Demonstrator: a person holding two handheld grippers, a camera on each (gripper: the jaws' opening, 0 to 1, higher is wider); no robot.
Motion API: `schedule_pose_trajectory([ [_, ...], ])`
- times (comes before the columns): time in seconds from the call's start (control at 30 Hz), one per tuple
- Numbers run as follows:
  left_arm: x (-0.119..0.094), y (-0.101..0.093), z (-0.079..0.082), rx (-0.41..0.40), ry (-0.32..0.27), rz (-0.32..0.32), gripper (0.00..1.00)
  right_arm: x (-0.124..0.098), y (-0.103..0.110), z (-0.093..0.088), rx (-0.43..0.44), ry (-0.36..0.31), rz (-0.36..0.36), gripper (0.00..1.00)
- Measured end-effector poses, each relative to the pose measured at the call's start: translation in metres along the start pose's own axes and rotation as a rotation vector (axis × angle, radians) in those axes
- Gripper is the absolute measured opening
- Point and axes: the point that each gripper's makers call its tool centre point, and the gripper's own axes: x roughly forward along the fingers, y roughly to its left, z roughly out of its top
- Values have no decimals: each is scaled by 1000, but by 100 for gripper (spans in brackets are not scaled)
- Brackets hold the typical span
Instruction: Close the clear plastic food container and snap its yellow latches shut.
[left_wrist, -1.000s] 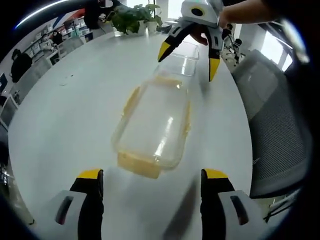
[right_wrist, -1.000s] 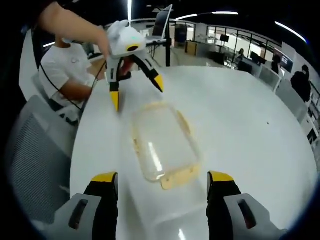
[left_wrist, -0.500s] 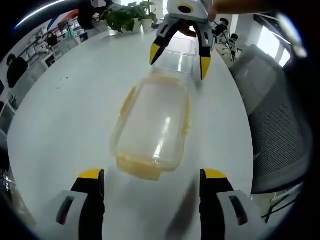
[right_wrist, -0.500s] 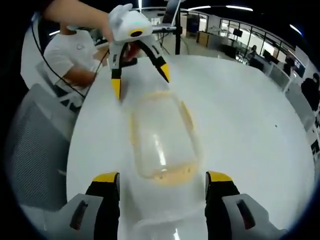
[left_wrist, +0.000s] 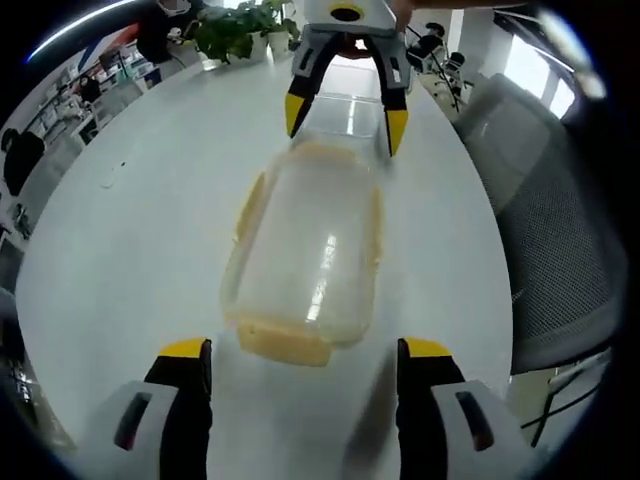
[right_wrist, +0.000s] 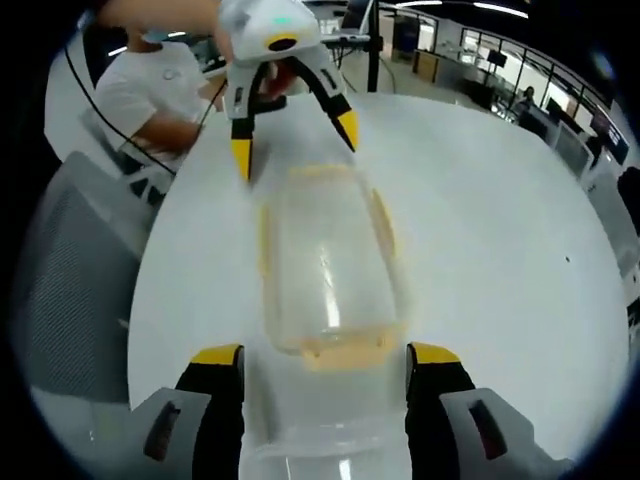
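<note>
Lying lengthwise on the round white table (left_wrist: 130, 230), clear plastic food container with yellow latches (left_wrist: 305, 255). Closing in from opposite ends, wide-open left gripper (left_wrist: 300, 375) and equally spread right gripper (right_wrist: 325, 385), now aligned for latching.

My left gripper (left_wrist: 298, 352) has yellow jaw tips on black fingers with grey-white bodies; my right gripper (right_wrist: 325, 354) is coloured the same. The clear plastic food container (left_wrist: 310, 248) is see-through with pale yellow latches (left_wrist: 282, 342) along its edges. The round tabletop (left_wrist: 140, 210) is plain glossy white. By its edge stands a grey mesh office chair (left_wrist: 560, 250). A leafy potted plant (left_wrist: 235, 28) is dark green.
</note>
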Motion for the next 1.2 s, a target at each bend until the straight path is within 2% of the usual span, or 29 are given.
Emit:
schedule_pose_trajectory([
  [0.17, 0, 1, -2, 43, 25, -5, 75, 4, -1, -4, -19, 33, 10, 64],
  [0.5, 3, 2, -6, 82, 45, -7, 74, 8, -5, -3, -40, 56, 7, 59],
  [0.63, 8, -1, -10, 141, 82, -16, 69, 11, -5, -8, -56, 92, 3, 57],
  [0.67, 8, -2, -6, 120, 60, -22, 69, 12, -5, -7, -59, 89, -2, 56],
  [0.87, 8, -1, -5, 123, 68, -24, 68, 12, -7, -8, -77, 125, 3, 52],
  [1.03, 9, -7, -7, 103, 76, -61, 61, 14, -4, -9, -96, 151, 11, 51],
  [1.13, 10, -7, -7, 96, 86, -67, 60, 13, -4, -19, -145, 240, 16, 51],
  [1.2, 10, -7, -7, 98, 91, -71, 60, 14, -3, -16, -143, 226, 24, 51],
])
